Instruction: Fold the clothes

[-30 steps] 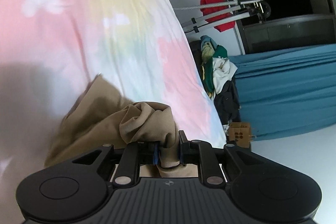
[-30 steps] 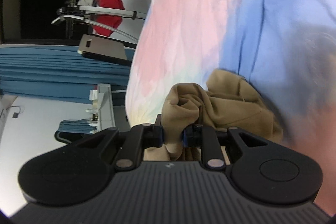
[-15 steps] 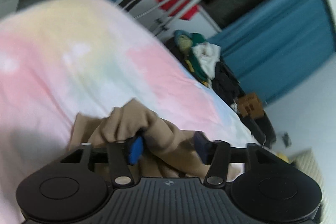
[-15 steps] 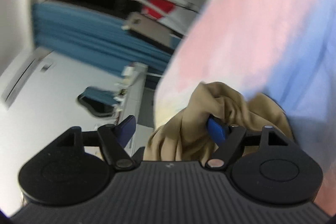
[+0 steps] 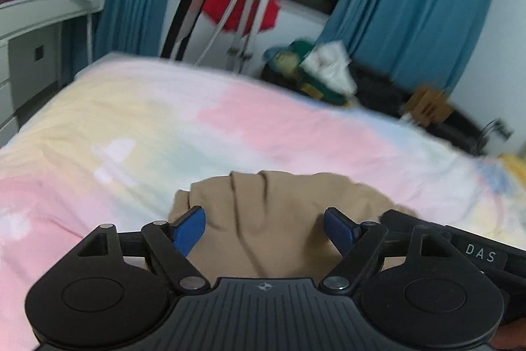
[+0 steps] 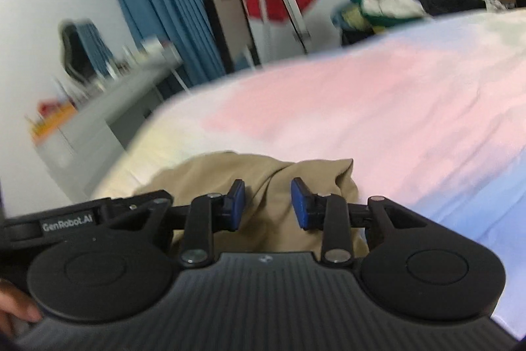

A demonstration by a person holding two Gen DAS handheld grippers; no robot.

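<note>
Left wrist view: left gripper (image 5: 264,227) and right gripper (image 6: 268,203) hover over the tan garment (image 5: 279,219) on the pastel bedspread (image 5: 164,127), jaws spread, pinching nothing.

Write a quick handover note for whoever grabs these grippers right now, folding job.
Left gripper: open, holding nothing, above the tan garment.
Right gripper: open, empty, jaws narrower, over the same garment.
Garment lies bunched near the edge of the pastel bedsheet, both grippers side by side over it.
Done: garment is on the bed, out of both grips.
Left: it looks creased and uneven, so regrip, spread flat and finish folding.
</note>
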